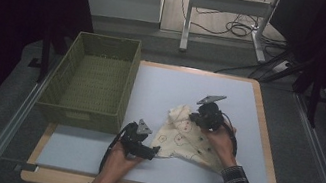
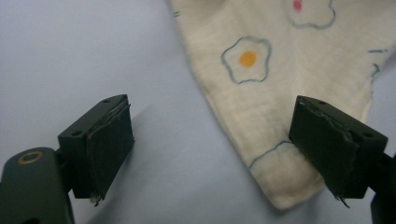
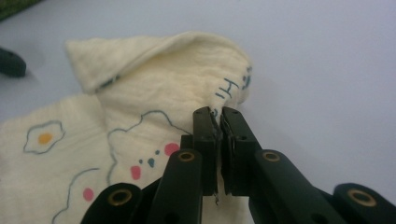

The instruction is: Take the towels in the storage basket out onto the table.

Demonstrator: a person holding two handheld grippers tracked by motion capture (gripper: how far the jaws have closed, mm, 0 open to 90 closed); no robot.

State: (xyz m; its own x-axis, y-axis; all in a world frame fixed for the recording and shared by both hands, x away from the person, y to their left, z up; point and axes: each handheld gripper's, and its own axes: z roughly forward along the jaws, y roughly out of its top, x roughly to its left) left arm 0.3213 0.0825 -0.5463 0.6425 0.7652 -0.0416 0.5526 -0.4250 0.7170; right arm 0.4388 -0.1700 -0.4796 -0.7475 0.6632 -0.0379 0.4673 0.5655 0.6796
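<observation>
With our right tongs (image 3: 218,122) clamped on the printed cloth (image 1: 188,136), we should keep the fold taut while our left tongs (image 2: 212,149) wait apart beside its corner.

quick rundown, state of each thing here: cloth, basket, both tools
cloth: crumpled on the table, one edge folded over, a corner lying between the left tool's jaws
basket: upright at the table's left edge, nothing in it
left tool: jaws wide open, not pressing the cloth
right tool: jaws shut on the cloth's edge
table: grey top, bearing the cloth
</observation>
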